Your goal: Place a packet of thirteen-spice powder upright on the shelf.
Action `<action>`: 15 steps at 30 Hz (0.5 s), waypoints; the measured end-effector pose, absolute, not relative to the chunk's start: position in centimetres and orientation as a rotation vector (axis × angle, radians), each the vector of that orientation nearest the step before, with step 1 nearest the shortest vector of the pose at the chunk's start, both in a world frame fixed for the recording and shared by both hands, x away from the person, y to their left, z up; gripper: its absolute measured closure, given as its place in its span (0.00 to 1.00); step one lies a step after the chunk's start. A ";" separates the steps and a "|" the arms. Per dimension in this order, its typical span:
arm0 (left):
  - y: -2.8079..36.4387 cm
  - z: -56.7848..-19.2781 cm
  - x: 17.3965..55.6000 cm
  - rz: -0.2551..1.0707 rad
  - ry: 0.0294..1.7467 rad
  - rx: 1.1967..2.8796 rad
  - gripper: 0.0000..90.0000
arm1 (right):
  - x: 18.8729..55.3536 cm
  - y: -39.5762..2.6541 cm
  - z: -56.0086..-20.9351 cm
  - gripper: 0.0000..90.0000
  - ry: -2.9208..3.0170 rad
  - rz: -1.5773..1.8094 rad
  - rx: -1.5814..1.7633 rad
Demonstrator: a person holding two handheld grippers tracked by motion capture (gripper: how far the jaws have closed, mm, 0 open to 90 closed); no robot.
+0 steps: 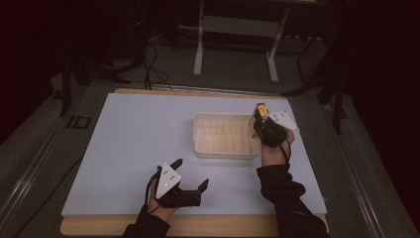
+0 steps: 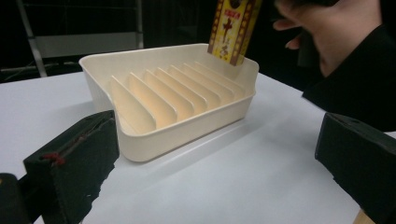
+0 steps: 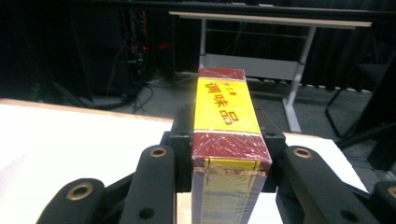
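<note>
So the right gripper (image 1: 261, 120) is clamping the yellow-and-red box (image 1: 260, 112) upright over the slotted tray's (image 1: 225, 152) right end, probably lining it up with a slot, while the left gripper's (image 1: 190, 175) fingers are idling wide open on the table (image 1: 129, 139).

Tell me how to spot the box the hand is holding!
Find the cream plastic tray with ribbed dividers on the white table. Above its right end, the right gripper clamps an upright yellow-and-dark-red box. It is the one brightly printed thing there.

Dark room, grey desk frame (image 1: 236, 29) behind
</note>
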State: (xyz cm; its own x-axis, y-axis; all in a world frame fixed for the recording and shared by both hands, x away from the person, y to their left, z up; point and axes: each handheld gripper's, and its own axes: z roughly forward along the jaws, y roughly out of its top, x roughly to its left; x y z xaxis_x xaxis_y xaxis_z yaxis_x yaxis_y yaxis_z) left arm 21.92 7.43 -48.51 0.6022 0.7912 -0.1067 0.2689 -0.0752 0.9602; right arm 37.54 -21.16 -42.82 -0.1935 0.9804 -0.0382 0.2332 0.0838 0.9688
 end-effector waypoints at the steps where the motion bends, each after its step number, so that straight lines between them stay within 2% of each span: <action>1: 7.4 -48.5 21.9 0.548 0.895 1.640 0.01 | 37.8 -21.1 -43.2 0.75 1.559 1.156 1.244; 15: 7.5 -48.6 22.0 0.543 0.908 1.625 0.01 | 39.3 -21.0 -47.1 0.75 1.559 1.110 1.355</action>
